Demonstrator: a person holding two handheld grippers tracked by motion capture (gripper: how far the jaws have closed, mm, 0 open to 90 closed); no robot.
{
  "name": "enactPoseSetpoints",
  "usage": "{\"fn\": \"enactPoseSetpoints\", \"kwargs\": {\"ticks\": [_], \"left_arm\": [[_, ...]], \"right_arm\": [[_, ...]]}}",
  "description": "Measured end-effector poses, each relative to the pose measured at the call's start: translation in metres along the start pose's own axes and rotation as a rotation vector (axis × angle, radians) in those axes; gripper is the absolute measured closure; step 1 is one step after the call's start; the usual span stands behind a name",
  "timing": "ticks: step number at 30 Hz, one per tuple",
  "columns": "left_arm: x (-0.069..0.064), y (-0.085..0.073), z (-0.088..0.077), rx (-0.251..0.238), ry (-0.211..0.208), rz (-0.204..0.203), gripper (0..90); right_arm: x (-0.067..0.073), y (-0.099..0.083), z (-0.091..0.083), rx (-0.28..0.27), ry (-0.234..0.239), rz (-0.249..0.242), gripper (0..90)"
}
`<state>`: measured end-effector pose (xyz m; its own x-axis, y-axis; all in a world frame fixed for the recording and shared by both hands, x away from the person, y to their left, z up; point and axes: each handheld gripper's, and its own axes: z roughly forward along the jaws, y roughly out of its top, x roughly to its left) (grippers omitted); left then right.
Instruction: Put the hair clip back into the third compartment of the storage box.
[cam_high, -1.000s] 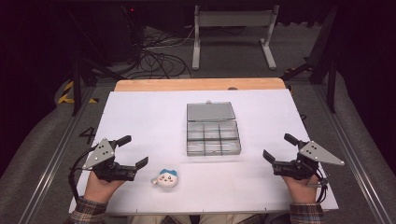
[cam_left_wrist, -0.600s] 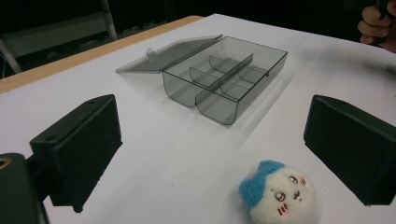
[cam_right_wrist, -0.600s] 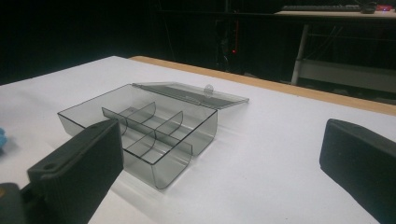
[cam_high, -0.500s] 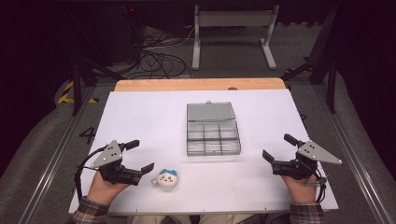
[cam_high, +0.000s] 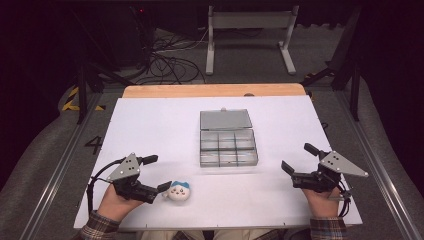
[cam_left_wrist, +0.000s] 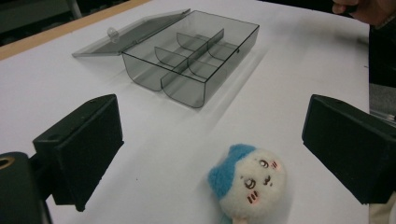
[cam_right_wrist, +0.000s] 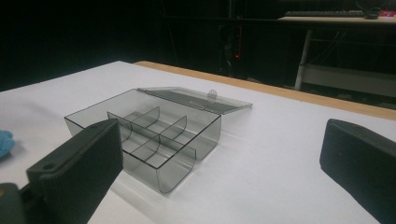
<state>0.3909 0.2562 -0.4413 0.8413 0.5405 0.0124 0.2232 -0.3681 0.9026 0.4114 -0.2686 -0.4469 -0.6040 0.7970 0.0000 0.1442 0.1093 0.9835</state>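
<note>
Both tongs stand spread with nothing pinched. Left gripper (cam_high: 152, 173) lies low over the white table (cam_high: 150, 120) near the person's edge, its jaws wide apart, and the small plush toy (cam_high: 178, 191) lies on the table just in front of them, close by the nearer jaw tip in the high view. Whether that jaw touches the toy I cannot tell. Right gripper (cam_high: 300, 157) rests at the far side of the table, jaws likewise wide and empty, well apart from the toy.

Between the two hands, farther up the table, sits a clear grey compartment box (cam_high: 228, 147), its lid (cam_high: 225, 119) thrown back flat behind it. Nothing lies between the left gripper and the toy.

From the left gripper view the toy (cam_left_wrist: 247, 182) shows its blue top, white fur and drawn face, lying between the two black jaws and apart from both; the box (cam_left_wrist: 196, 56) stands beyond, its dividers plain and its cells bare. From the right gripper view the box (cam_right_wrist: 154, 135) sits ahead of the left jaw, and a bit of the toy's blue (cam_right_wrist: 4, 142) peeks in at the left edge.
</note>
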Motion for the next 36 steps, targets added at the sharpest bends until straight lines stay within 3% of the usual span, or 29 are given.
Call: {"fn": "enactPoseSetpoints", "kwargs": {"ticks": [18, 32, 36], "left_arm": [[-0.009, -0.007, 0.023, 0.162, -0.08, 0.019, 4.7], [-0.016, -0.013, 0.039, 0.275, -0.111, 0.035, 5.8], [-0.017, -0.015, 0.044, 0.303, -0.102, 0.045, 6.8]], "right_arm": [[0.001, 0.0, 0.001, 0.012, -0.009, -0.002, 0.0], [0.001, -0.001, 0.004, 0.024, -0.002, -0.009, 0.0], [0.002, -0.001, 0.004, 0.028, 0.0, -0.009, 0.0]]}}
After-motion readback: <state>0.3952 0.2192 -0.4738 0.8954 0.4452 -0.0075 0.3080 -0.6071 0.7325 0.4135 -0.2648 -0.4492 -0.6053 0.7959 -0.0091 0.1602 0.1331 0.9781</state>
